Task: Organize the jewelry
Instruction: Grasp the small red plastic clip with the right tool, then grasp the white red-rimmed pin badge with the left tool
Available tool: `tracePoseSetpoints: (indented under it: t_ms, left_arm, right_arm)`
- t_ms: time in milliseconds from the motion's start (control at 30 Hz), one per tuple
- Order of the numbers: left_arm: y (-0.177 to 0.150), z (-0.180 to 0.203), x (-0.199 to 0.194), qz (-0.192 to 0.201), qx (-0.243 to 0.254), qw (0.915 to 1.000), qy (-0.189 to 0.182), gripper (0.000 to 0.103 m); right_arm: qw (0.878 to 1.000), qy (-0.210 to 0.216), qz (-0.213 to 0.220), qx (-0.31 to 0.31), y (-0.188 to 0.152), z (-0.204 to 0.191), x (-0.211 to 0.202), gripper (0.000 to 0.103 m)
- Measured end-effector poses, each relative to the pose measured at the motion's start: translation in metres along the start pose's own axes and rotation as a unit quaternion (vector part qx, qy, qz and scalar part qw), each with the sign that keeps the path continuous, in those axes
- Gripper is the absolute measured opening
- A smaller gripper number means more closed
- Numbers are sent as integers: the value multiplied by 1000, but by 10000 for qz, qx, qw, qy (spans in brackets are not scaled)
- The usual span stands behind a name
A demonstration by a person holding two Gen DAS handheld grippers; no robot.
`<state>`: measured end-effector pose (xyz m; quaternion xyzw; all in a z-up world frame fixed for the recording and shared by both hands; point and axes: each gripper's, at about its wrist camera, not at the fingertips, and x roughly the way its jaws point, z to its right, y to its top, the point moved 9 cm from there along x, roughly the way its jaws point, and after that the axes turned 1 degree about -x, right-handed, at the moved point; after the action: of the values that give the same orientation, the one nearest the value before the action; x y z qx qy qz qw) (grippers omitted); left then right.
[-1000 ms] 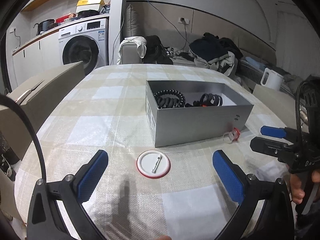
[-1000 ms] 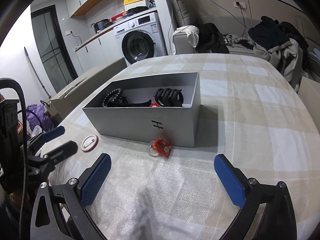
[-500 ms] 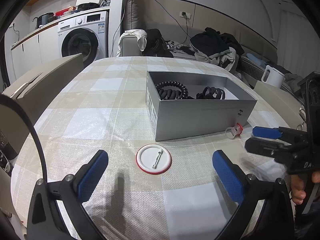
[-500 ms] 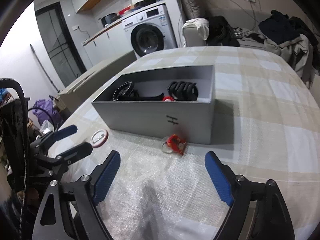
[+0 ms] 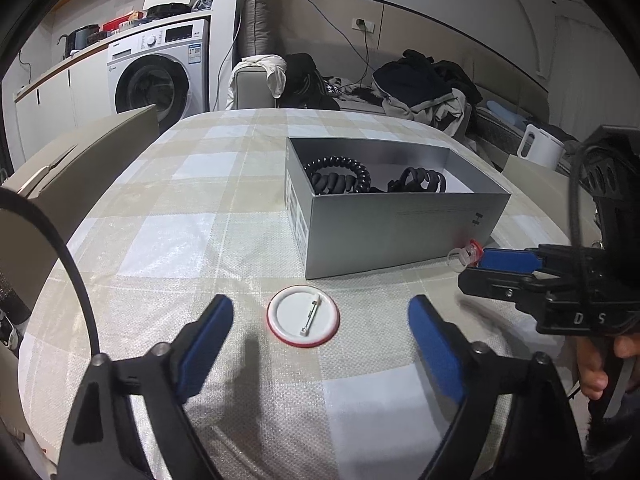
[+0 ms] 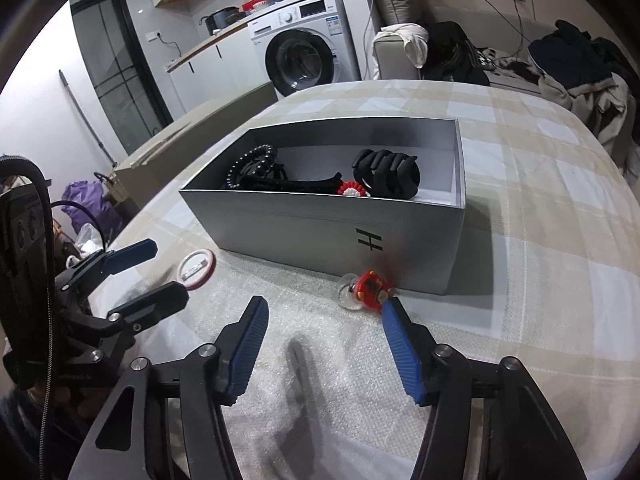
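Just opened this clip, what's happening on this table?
A person is tidying small accessories into a grey box on a checked tablecloth, with a hand-held claw in each hand. The box already holds black hair ties and clips. Two pieces are still outside it: a round pin badge, lying pin-side up ahead of the left claw, and a small red charm by the box wall, just beyond the right claw. Both claws are closing, and neither grips anything yet.

Both left gripper (image 5: pixel 320 332) and right gripper (image 6: pixel 324 340) are closing, fingers apart.
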<state>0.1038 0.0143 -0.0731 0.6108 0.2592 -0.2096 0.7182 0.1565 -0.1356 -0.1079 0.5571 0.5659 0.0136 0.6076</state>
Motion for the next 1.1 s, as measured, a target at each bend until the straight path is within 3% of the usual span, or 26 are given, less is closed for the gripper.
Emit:
tracePoseSetpoints:
  t_ms: [467,700,1100]
  left_arm:
    - [0,0,2,-25,30,10000,29,81]
    - [0,0,2,-24,77,10000,28,81]
    - [1,1,1,-12,135,9999,45,81]
  right_arm:
    - [9989,-455,-50,-133,4,10,6,34]
    - [9989,-438,-10,-173,3,10,4,21]
    - [9992,-251,229,-200,-8,3,-14,20]
